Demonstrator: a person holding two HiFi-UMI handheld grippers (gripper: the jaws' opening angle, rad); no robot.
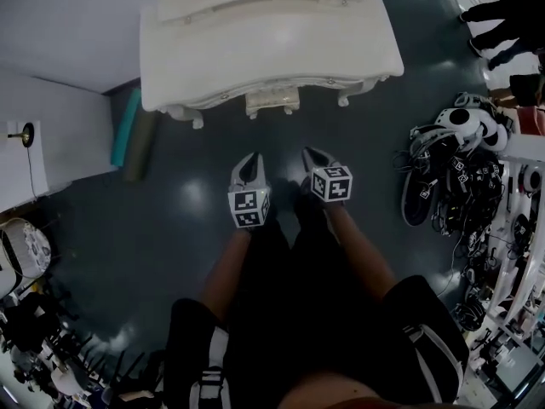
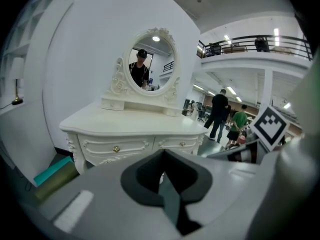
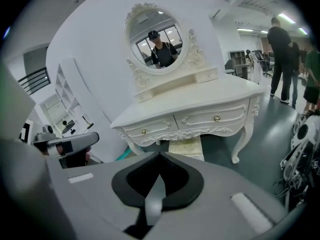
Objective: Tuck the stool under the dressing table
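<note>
Stool (image 3: 186,148) sits tucked beneath the dressing table (image 1: 271,41), mostly hidden, seemingly only its front edge showing. Left gripper (image 1: 252,162) and right gripper (image 1: 311,156) hang before it, jaws closed, empty.

Cream stool (image 3: 186,148) under white dressing table (image 3: 192,106)

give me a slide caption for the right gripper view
Shut right gripper faces the white dressing table, stool tucked underneath.

You're looking at a smooth, glossy white-painted dressing table (image 1: 272,41), a cloth-topped stool (image 3: 186,148), and a dark, shiny, reflective floor (image 1: 187,220).
</note>
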